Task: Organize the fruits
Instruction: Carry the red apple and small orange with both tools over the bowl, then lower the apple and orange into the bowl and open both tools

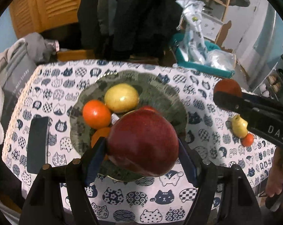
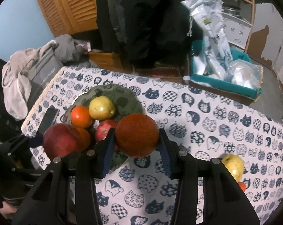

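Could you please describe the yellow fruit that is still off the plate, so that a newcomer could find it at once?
Start at the green plate on the cat-print tablecloth, then look toward the cloth's near right part. There a yellow fruit lies on the cloth, with a small orange fruit right beside it. Unlike the yellow fruit on the plate, it lies outside the dish and no gripper holds it.

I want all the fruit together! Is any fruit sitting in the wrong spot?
Yes. A yellow pear and a small orange fruit sit alone on the tablecloth, far from the green plate holding the other fruit.
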`<control>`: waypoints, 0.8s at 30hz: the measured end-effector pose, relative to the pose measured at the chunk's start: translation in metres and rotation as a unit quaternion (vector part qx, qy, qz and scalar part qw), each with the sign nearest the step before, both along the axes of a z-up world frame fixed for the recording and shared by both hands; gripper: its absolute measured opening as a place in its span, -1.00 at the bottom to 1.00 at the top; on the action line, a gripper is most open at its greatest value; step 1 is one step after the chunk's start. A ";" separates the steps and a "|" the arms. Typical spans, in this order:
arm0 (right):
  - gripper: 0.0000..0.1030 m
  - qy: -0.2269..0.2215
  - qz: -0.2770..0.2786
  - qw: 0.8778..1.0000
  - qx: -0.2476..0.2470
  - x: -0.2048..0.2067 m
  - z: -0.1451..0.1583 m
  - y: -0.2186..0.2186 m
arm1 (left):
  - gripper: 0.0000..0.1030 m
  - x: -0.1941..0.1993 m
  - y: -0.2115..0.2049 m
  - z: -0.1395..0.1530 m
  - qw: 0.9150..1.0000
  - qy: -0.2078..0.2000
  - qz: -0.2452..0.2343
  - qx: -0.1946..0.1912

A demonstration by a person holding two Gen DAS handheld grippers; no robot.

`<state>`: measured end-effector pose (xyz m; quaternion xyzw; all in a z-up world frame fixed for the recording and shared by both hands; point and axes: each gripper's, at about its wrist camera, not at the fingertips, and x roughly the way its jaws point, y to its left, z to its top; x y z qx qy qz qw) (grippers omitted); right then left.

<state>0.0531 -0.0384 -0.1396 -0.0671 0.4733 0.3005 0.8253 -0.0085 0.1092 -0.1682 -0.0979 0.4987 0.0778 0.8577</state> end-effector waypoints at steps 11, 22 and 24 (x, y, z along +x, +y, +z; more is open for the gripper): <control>-0.15 0.024 0.008 1.000 -0.007 0.005 -0.017 0.023 | 0.48 0.004 0.011 -0.035 0.999 0.046 0.006 -0.020; -0.14 0.031 0.010 0.999 -0.008 0.012 -0.021 0.036 | 0.49 0.007 0.019 -0.060 0.994 0.096 0.011 -0.050; -0.14 0.033 0.008 0.999 -0.005 0.014 -0.021 0.037 | 0.49 0.008 0.019 -0.060 0.994 0.097 0.010 -0.053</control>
